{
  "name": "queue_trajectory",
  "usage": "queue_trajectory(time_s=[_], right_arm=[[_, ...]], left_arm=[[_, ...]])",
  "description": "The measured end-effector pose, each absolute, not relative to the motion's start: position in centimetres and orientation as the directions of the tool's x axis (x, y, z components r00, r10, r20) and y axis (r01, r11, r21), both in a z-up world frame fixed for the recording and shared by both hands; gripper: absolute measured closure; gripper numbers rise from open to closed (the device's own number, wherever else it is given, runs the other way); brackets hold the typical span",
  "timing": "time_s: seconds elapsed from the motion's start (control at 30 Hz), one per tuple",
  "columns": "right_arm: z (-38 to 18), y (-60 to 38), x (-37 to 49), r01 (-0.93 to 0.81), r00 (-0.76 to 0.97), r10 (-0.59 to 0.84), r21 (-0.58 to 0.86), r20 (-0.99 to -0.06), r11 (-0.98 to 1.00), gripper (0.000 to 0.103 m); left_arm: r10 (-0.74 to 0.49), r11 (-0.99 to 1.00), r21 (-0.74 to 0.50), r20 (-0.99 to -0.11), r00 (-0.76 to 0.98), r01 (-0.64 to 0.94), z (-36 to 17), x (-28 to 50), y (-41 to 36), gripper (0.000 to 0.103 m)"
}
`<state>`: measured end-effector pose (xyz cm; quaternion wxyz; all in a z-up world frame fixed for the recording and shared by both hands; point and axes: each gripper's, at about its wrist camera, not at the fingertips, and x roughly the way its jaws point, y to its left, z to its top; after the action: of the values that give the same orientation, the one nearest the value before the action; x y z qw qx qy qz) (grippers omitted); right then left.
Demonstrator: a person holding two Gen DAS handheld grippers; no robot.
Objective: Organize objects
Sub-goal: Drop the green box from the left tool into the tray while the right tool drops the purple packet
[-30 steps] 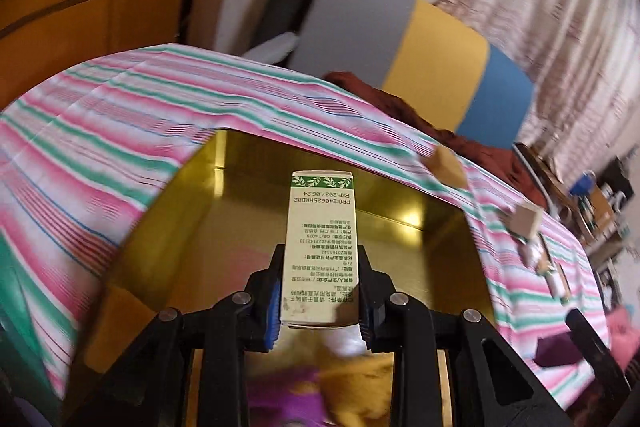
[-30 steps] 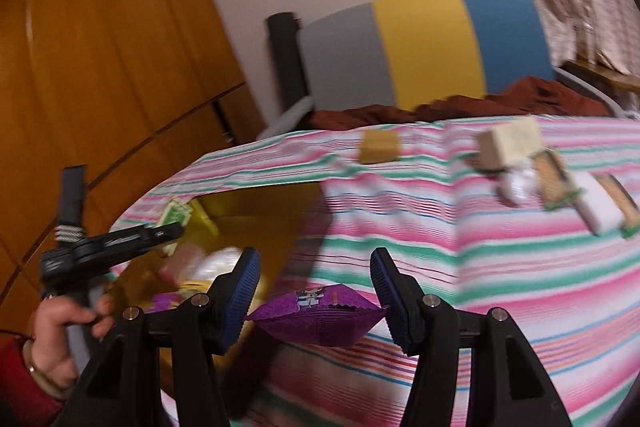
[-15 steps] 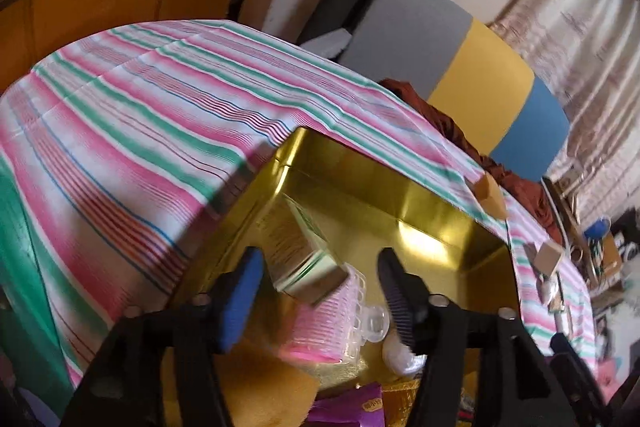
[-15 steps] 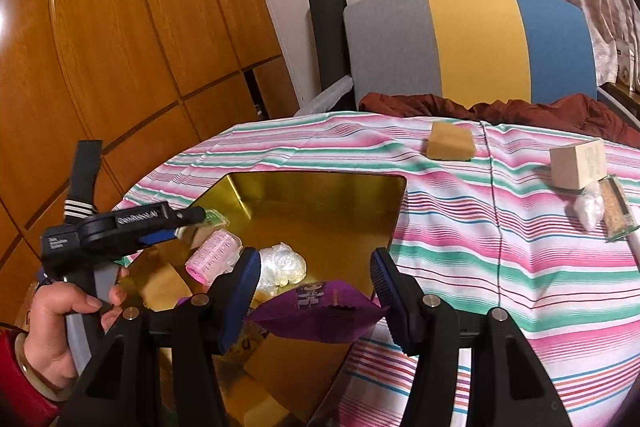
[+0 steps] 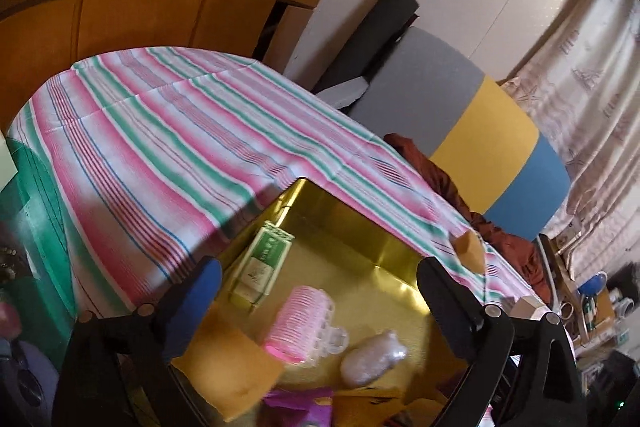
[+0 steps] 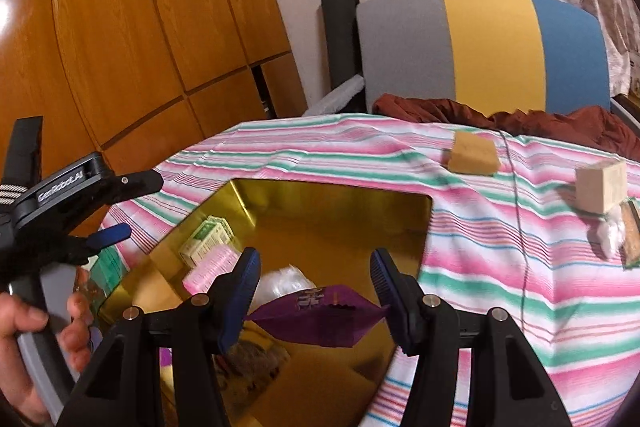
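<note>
In the left wrist view, my left hand-held gripper [image 5: 318, 281] hangs wide and empty above the shiny gold rectangular tin [image 5: 362, 233] on the striped pink-and-green table [image 5: 160, 131]. Lower centre lie the green-and-white cardboard carton [image 5: 262, 265], the pink ribbed hair roller [image 5: 300, 325] and a clear crinkled plastic bundle [image 5: 374, 357]. The frame's bottom edge cuts off more things I can't identify.

In the right wrist view, my right hand-held gripper [image 6: 314, 285] pinches the purple foil sachet [image 6: 320, 315] by its ends, over the tin's near side. I judge the drop is next: I'd lower it over bare gold floor, then spread the fingers. The sachet's print is unreadable, and blur hides the items at far right.
</note>
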<state>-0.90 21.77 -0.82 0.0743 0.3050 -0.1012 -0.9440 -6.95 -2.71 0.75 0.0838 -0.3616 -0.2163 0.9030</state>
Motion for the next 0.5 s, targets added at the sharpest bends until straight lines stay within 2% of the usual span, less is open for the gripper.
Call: queue_trajectory(time_s=[0.1, 0.23, 0.37, 0.5], right_arm=[[-1.2, 21.2, -1.7, 0.108, -0.788, -0.224, 0.23, -0.573, -0.967, 0.044], [-1.3, 21.0, -1.4, 0.083, -0.782, -0.18, 0.186, -0.597, -0.979, 0.042], [-1.0, 22.6, 0.3, 0.039, -0.803, -0.162, 0.222, -0.573, -0.974, 0.036], [-1.5, 25.1, 2.1, -0.035, -0.808, -0.149, 0.299, -0.57, -0.953, 0.036]], left_arm=[[0.326, -0.894, -0.448, -0.619, -0.715, -0.02, 1.0, -6.8, -2.0, 0.004], [0.332, -0.898, -0.438, -0.626, -0.705, -0.033, 1.0, -6.6, -1.2, 0.002], [0.34, -0.895, -0.446, -0.64, -0.689, -0.027, 0.7, -6.6, -0.9, 0.001], [0.342, -0.895, -0.446, -0.644, -0.684, -0.027, 0.5, -6.2, -0.4, 0.001]])
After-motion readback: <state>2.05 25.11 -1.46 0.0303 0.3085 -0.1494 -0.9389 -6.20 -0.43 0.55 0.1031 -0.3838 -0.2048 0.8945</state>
